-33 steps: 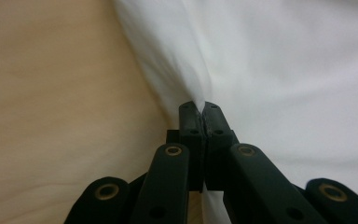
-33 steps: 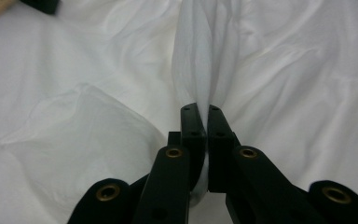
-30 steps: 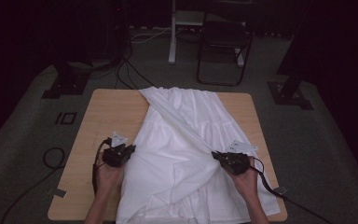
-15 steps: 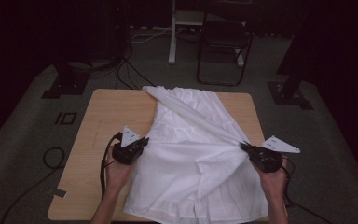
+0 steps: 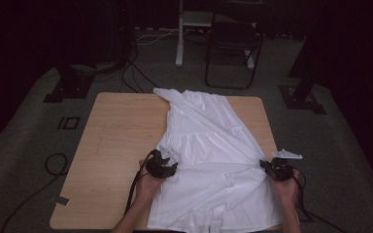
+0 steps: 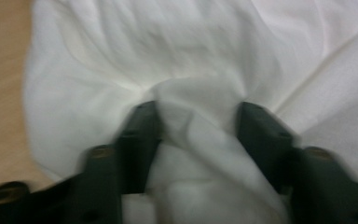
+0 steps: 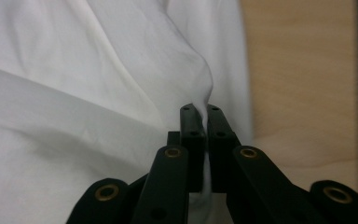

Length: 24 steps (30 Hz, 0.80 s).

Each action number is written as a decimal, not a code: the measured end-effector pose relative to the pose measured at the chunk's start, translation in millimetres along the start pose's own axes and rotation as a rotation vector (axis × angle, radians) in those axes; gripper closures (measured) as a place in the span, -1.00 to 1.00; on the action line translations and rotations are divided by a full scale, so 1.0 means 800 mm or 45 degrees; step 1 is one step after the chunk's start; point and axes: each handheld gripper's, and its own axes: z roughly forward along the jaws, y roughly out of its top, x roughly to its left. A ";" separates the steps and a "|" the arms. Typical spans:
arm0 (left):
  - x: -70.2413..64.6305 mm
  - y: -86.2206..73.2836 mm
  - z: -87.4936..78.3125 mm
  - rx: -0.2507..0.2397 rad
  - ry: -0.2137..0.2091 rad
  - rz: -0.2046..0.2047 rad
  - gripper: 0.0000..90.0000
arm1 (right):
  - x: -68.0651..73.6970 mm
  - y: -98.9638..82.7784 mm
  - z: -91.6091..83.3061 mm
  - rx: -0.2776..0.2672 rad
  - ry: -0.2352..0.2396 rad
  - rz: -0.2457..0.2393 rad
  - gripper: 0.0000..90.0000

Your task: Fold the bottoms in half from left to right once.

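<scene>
the near hem of the white garment [image 5: 213, 160] runs off the bottom of the high view, and the person's forearms are cut there too. the left gripper view is blurred, so the fabric's folds and the pad surfaces are hard to make out.

the left gripper [image 5: 164, 167] sits at the garment's left edge; in its own view the jaws stand partly apart, having just been opening, with a bunched fold of cloth [image 6: 200, 121] loose between them, the pads not clearly pressing it. the right gripper [image 5: 271, 167] is at the garment's right edge, near the table's right side; its jaws are pinched nearly together on a thin ridge of the fabric [image 7: 204, 93], which rises between the pads.

the garment lies spread on the wooden table [image 5: 116, 145], covering its right half. its long axis runs from the narrow end at the far edge, near the middle, toward the wide end at the near edge, slanting slightly rightward as it comes closer.
</scene>
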 end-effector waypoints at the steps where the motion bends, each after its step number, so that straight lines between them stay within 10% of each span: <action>1: 0.004 0.002 0.000 0.012 0.023 0.008 0.66 | 0.001 0.001 0.001 -0.004 0.024 0.025 0.95; 5: 0.021 0.005 0.002 0.029 0.096 0.007 0.84 | 0.013 0.007 0.006 0.014 0.048 0.001 0.95; 14: 0.118 0.018 -0.001 0.046 0.303 -0.108 0.85 | 0.067 0.045 0.049 -0.016 0.117 -0.103 0.94; 21: 0.137 0.026 0.007 -0.003 0.281 -0.167 0.59 | 0.066 0.080 0.090 -0.001 0.046 -0.074 0.93; 24: 0.132 0.021 -0.018 -0.054 0.260 -0.135 0.32 | 0.071 0.096 0.083 0.001 -0.017 -0.094 0.47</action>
